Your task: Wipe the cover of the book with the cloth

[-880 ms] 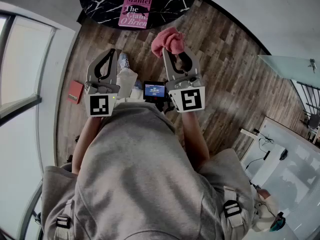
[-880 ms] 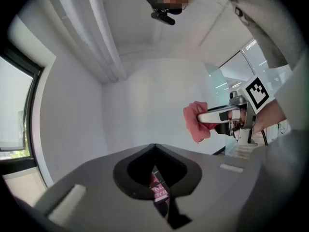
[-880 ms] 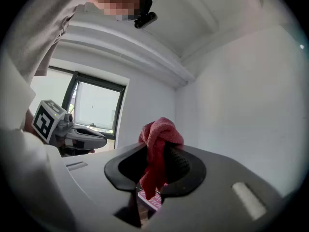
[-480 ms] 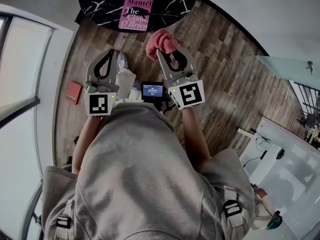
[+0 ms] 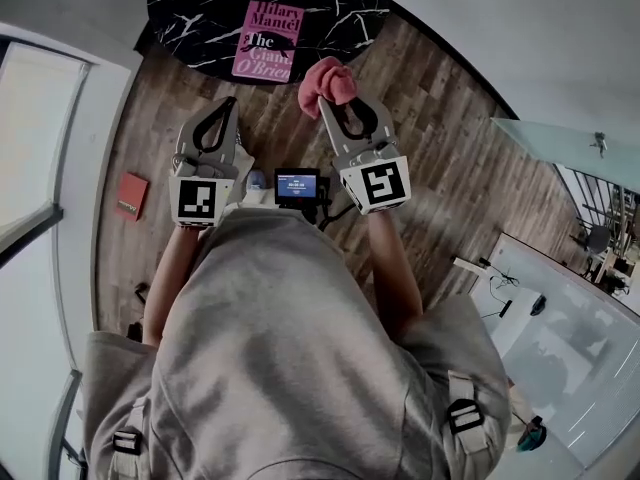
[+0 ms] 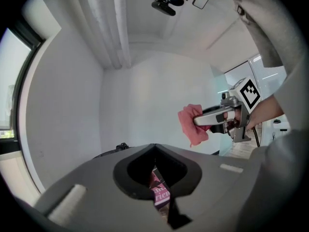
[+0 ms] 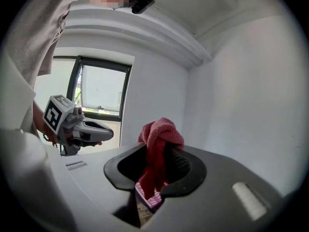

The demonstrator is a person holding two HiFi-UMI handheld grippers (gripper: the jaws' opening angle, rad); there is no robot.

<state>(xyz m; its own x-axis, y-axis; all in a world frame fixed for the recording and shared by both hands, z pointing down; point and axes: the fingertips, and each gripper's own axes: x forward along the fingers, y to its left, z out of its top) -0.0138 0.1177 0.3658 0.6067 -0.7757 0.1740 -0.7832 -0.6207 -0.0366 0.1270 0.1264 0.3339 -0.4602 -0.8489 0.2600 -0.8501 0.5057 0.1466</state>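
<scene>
**Room.** Plank floor (image 5: pixel 450 168), pale walls, and a window (image 5: pixel 40 118) along the person's left. A round, dark, marbled desk (image 5: pixel 190 13) stands just ahead of the person.

**Item 1, book (image 5: pixel 265 40).** Pink cover, lying flat and face up on the near part of the desk. Its lower edge is close to the curved rim. Nothing rests on it.

**Item 2, cloth (image 5: pixel 327 76).** Pink and bunched, pinched in the right tool (image 5: pixel 325 100). The jaws are closed on its middle, with a wad above them and a tail hanging below. It hangs in the air over the floor, just short of the desk rim and to the right of the book, and is not touching either.

**Item 3, left tool (image 5: pixel 229 103).** Jaws fully together with nothing between them. It is held level beside the right one and apart from the desk.

**Progress.** The cloth is in hand and has been carried near the book. No contact with the cover is visible, so I judge that the whole wipe is yet to be done.

**Edges and clearance.**
- The desk rim is the one edge in the path, so the cloth has to cross it going forward and to the left to reach the cover.
- Strokes toward the person risk pushing the book off that rim, and the free left tool could steady it.
- The floor between the person and the desk is open.
- A red flat item (image 5: pixel 130 195) lies well off to the left, and a glass panel (image 5: pixel 570 143) stands well apart on the right.
- A small screen (image 5: pixel 297 185) sits at the person's chest, between the two tools.
</scene>
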